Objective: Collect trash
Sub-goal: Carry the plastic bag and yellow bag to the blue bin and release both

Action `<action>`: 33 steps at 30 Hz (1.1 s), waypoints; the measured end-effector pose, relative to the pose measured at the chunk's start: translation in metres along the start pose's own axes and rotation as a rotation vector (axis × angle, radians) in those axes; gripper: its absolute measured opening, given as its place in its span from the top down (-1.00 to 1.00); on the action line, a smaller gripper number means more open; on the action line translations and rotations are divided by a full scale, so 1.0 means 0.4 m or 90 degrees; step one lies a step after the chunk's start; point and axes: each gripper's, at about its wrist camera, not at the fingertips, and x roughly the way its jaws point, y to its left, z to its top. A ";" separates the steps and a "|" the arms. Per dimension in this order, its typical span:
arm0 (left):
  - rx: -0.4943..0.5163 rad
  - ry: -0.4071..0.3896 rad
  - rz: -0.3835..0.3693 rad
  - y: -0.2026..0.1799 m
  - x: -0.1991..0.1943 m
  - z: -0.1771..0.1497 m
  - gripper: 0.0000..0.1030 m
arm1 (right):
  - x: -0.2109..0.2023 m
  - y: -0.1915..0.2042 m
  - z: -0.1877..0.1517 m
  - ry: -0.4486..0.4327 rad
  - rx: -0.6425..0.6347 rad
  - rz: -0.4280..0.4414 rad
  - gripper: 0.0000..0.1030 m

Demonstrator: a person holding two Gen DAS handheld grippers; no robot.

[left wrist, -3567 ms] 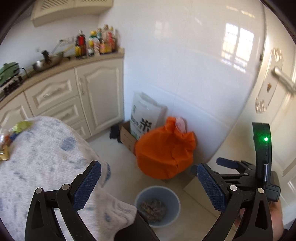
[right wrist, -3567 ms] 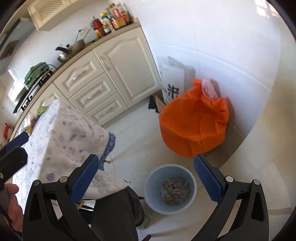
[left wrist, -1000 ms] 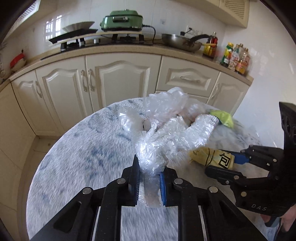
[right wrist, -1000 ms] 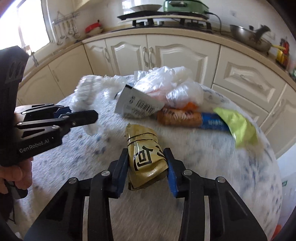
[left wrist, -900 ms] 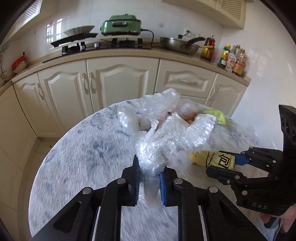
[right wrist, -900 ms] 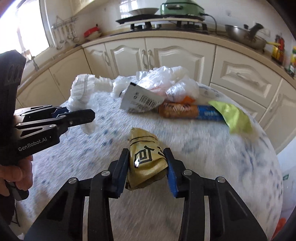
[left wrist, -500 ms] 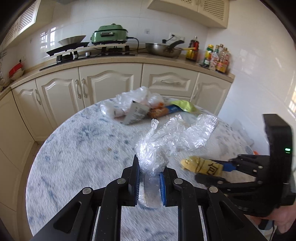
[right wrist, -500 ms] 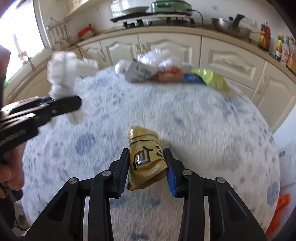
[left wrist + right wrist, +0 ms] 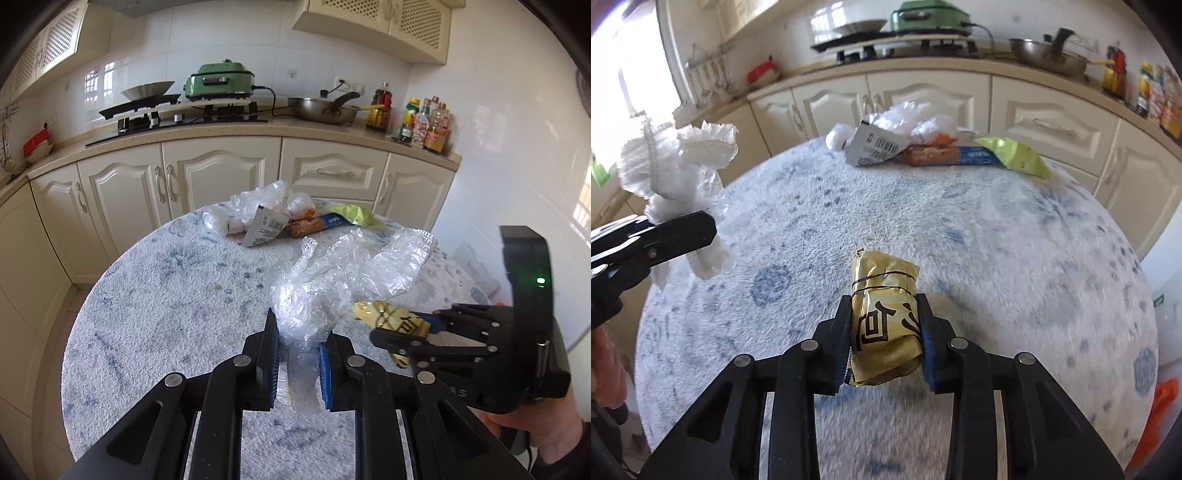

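My left gripper [image 9: 295, 347] is shut on a crumpled clear plastic bag [image 9: 332, 280] and holds it above the round table [image 9: 166, 314]. The bag also shows in the right wrist view [image 9: 676, 166]. My right gripper [image 9: 884, 332] is shut on a folded yellow wrapper [image 9: 882, 314] with black characters, above the table [image 9: 1015, 258]. It shows at the right in the left wrist view [image 9: 402, 328]. At the table's far edge lies a pile of trash: clear bags [image 9: 258, 206], a barcode packet [image 9: 875, 146], an orange-blue wrapper [image 9: 945, 156] and a green wrapper [image 9: 1015, 155].
Cream kitchen cabinets [image 9: 221, 173] curve behind the table, with a stove, a green cooker [image 9: 221, 81], a pan [image 9: 321, 109] and bottles [image 9: 421, 122] on the counter. An orange bag [image 9: 1160, 406] shows low at the right, beyond the table's edge.
Both grippers closed on their trash at the table and have drawn back from the pile with it, which now lies farther away. Earlier they hung open over the bin.
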 end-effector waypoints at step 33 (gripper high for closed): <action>0.215 0.005 -0.313 -0.800 -0.135 -0.125 0.73 | -0.763 -0.427 -0.488 -0.211 0.333 -0.292 0.38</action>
